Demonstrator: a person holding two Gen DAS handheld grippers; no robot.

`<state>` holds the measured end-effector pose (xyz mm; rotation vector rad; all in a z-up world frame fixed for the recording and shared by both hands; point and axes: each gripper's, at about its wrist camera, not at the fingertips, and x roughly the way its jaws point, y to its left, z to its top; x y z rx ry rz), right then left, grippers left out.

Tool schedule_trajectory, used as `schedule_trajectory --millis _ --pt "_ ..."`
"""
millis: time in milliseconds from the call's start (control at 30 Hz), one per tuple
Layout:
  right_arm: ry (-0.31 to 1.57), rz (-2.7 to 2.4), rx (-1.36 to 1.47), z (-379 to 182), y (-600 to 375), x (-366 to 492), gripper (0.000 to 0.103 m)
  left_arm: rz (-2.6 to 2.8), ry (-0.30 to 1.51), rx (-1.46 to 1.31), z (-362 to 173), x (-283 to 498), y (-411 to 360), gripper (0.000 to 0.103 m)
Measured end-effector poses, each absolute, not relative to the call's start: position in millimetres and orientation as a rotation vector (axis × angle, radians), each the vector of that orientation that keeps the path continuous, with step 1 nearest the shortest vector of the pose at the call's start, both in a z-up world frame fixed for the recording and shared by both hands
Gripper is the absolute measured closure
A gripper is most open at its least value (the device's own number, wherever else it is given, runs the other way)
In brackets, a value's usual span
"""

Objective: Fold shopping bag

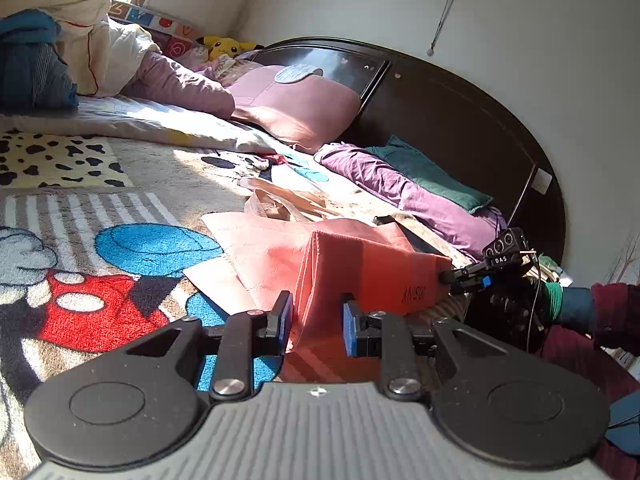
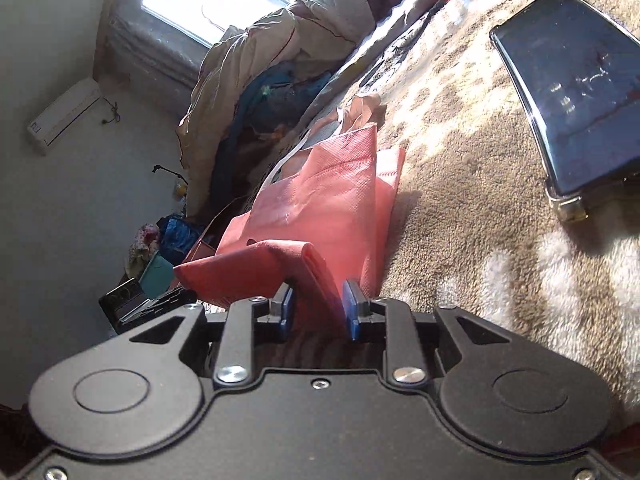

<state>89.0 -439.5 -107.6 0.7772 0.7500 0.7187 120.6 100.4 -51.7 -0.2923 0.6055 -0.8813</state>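
Observation:
A pink non-woven shopping bag [image 1: 352, 264] lies partly folded on the cartoon blanket, its handles [image 1: 280, 200] pointing toward the pillows. My left gripper [image 1: 316, 326] has its blue pads on either side of the folded near edge of the bag, with a gap between them. The right gripper [image 1: 460, 276] shows in the left wrist view, holding the bag's right corner. In the right wrist view the bag [image 2: 332, 200] runs away from my right gripper [image 2: 318, 310], whose pads flank a folded corner of fabric.
A cartoon blanket [image 1: 100, 240] covers the bed. Pink [image 1: 300, 104] and purple [image 1: 400, 188] pillows lie by the dark headboard [image 1: 460, 120]. A pile of bedding [image 1: 60, 32] sits at the back left. A phone in a clear case [image 2: 576, 92] lies on the blanket to the right.

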Motion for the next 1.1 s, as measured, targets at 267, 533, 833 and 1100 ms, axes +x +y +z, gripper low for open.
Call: schedule_trajectory --millis 267,533,833,1100 --pt "0.746 0.578 0.893 -106 -433 77 0.087 -0.654 0.776 -0.44 -82 130 90 0.079" --pt "0.736 0.431 0.876 -100 -421 64 0.091 -0.498 0.834 -0.417 -76 119 75 0.08" --pt "0.765 0.357 0.517 -74 -410 80 0.091 -0.351 0.768 -0.04 -61 87 30 0.076" --pt "0.795 0.355 0.319 -68 -402 87 0.09 -0.164 0.467 0.648 -59 46 -57 0.057"
